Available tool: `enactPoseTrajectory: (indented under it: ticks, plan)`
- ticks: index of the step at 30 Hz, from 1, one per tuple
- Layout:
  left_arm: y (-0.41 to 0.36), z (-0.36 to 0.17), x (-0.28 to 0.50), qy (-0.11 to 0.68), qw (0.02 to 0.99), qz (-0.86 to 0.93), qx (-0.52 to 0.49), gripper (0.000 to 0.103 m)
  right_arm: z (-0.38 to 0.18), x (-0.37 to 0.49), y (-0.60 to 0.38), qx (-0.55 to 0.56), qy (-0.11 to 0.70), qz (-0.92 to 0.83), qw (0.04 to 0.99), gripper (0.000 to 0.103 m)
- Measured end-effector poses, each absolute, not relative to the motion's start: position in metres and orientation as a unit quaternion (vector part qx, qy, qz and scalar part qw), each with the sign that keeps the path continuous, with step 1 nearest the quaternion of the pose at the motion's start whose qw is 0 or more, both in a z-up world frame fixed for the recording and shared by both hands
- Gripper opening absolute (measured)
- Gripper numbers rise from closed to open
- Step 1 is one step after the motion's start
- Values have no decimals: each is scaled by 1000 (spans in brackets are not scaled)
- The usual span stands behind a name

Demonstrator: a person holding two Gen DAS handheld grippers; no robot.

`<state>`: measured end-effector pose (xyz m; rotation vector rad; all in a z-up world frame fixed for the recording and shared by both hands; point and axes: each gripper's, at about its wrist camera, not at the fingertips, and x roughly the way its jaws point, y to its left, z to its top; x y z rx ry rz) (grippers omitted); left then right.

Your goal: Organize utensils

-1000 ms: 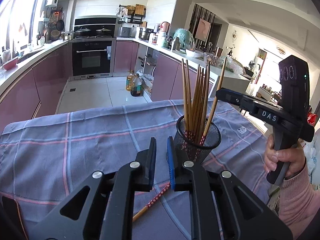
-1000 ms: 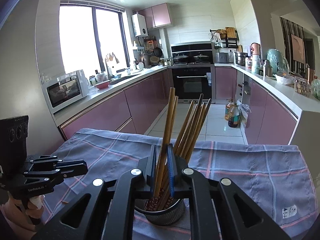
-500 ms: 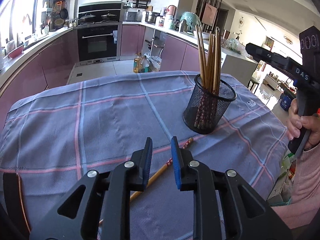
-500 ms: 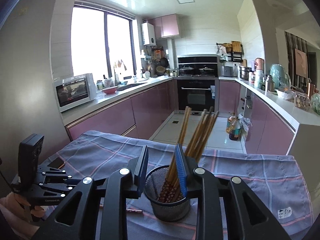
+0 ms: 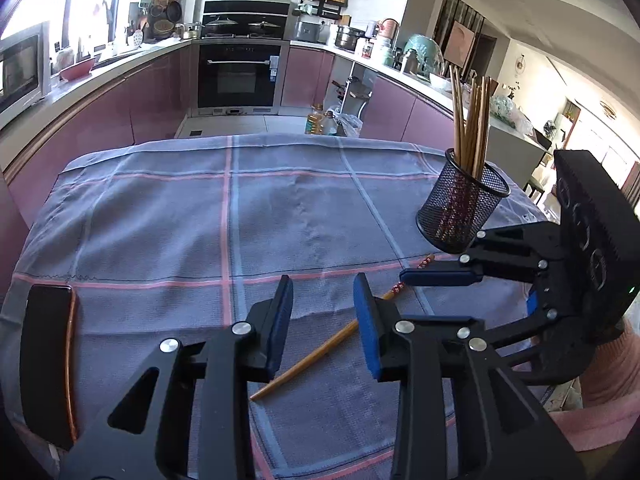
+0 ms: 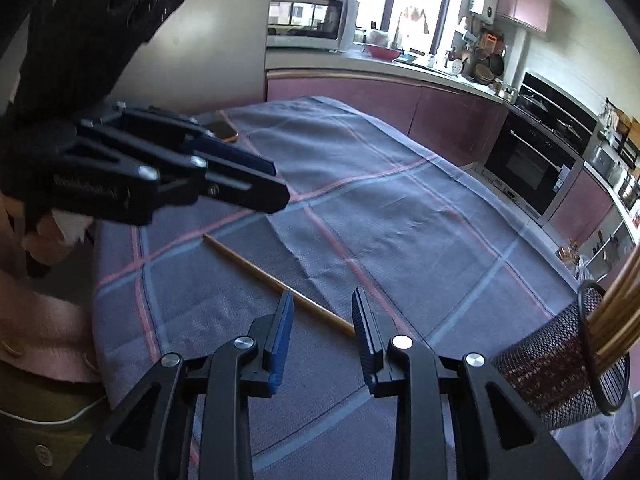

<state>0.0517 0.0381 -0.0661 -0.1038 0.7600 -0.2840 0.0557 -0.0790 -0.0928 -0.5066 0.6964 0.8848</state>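
Observation:
One loose chopstick (image 5: 320, 354) with a red patterned end lies slantwise on the plaid cloth (image 5: 240, 220). My left gripper (image 5: 322, 312) hovers just over it; its jaws are opening and hold nothing. The black mesh cup (image 5: 460, 208), holding several upright chopsticks, stands at the right. In the right wrist view the same chopstick (image 6: 256, 270) runs under my right gripper (image 6: 323, 320), whose jaws stand apart and empty. The mesh cup (image 6: 560, 376) is at that view's right edge. The left gripper (image 6: 276, 184) comes in from the upper left there. A finger (image 5: 440, 277) of the right gripper reaches in beside the cup.
A dark phone (image 5: 44, 360) lies on the cloth at the near left. The table's far edge (image 5: 280, 140) drops to a tiled kitchen floor with purple cabinets and an oven behind. A person's pink sleeve (image 5: 608, 384) is at the right.
The right gripper let go of a chopstick into the mesh cup, then swung down and rolled toward the loose chopstick. The left gripper sank toward the cloth and its jaws spread.

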Motion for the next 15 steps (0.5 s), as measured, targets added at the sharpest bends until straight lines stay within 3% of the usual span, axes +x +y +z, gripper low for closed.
enactPoseTrajectory:
  ticks: [6, 11, 15]
  plan:
    - [55, -66, 50, 366, 919, -125, -70, 32, -111, 56, -58, -301, 337, 421, 786, 30]
    - [61, -69, 53, 366, 919, -126, -79, 32, -110, 68, -55, -289, 351, 423, 784, 30]
    - [66, -68, 52, 361, 920, -125, -84, 33, -108, 87, -58, -238, 391, 410, 789, 17]
